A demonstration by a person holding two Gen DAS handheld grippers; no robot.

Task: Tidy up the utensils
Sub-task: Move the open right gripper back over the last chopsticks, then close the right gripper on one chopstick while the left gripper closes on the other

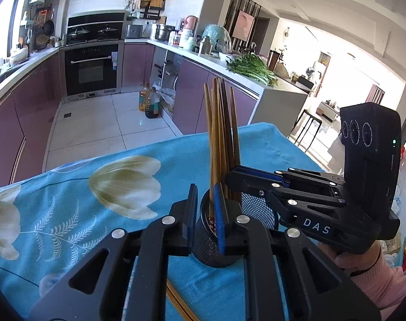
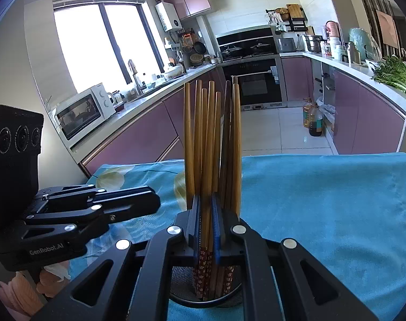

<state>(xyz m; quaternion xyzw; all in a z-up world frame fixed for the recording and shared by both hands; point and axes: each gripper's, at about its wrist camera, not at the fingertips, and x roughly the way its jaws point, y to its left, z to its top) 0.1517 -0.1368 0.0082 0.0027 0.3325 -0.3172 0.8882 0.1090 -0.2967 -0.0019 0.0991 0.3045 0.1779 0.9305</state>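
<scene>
A black mesh holder (image 1: 216, 248) stands on the blue flowered cloth (image 1: 96, 187) with several wooden chopsticks (image 1: 221, 139) upright in it. My left gripper (image 1: 206, 222) is shut on the holder's near rim. My right gripper (image 1: 236, 176) comes in from the right, above the holder. In the right wrist view my right gripper (image 2: 206, 222) is shut on a few chopsticks (image 2: 208, 147) standing in the holder (image 2: 181, 283); the left gripper (image 2: 149, 203) shows at the left. Two more chopsticks (image 1: 180, 305) lie on the cloth under my left gripper.
The cloth-covered table ends at its far edge (image 1: 203, 133), with tiled kitchen floor beyond. Oil bottles (image 1: 149, 101) stand on the floor by purple cabinets. Greens (image 1: 251, 69) lie on the counter at right. A stool (image 1: 307, 128) stands past the table's right corner.
</scene>
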